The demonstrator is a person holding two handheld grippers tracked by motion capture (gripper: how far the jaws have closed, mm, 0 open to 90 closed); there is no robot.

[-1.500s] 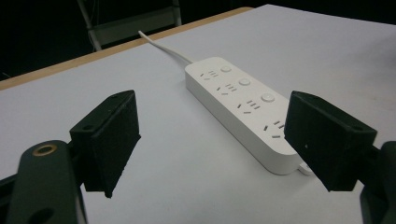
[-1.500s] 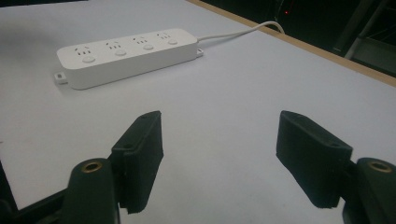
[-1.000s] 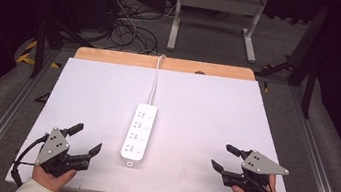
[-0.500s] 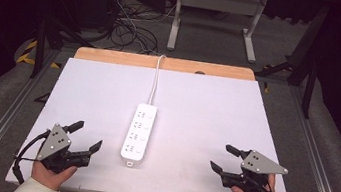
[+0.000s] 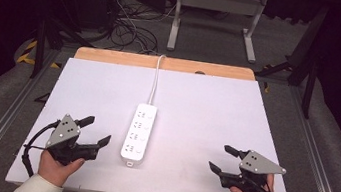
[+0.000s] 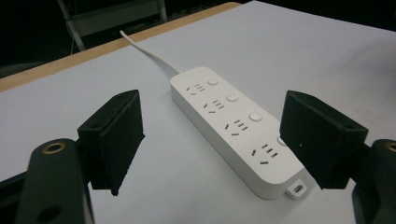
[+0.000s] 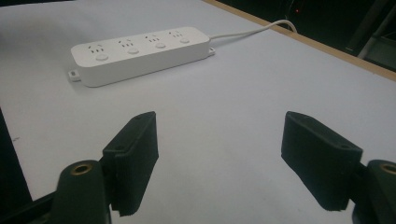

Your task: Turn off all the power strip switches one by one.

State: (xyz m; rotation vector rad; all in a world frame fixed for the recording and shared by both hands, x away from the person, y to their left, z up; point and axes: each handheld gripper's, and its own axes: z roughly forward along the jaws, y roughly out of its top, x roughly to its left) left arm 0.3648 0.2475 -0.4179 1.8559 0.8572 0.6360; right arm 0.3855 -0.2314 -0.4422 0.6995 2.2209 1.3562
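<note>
Lying lengthwise just ahead of the left gripper [image 5: 95, 132] and well off to the side of the right gripper [image 5: 222, 159], the power strip [image 5: 139, 132] stays untouched, both grippers' jaws spread wide, seemingly readied for approach.

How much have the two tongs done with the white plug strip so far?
Nothing looks done yet. The power strip lies flat in the middle of the white table, all its sockets bare and its cord running off the far edge. The left tongs and the right tongs sit near the front edge, both open and holding nothing. The left tongs point at the strip. Reaching it and touching it are still to come.
</note>
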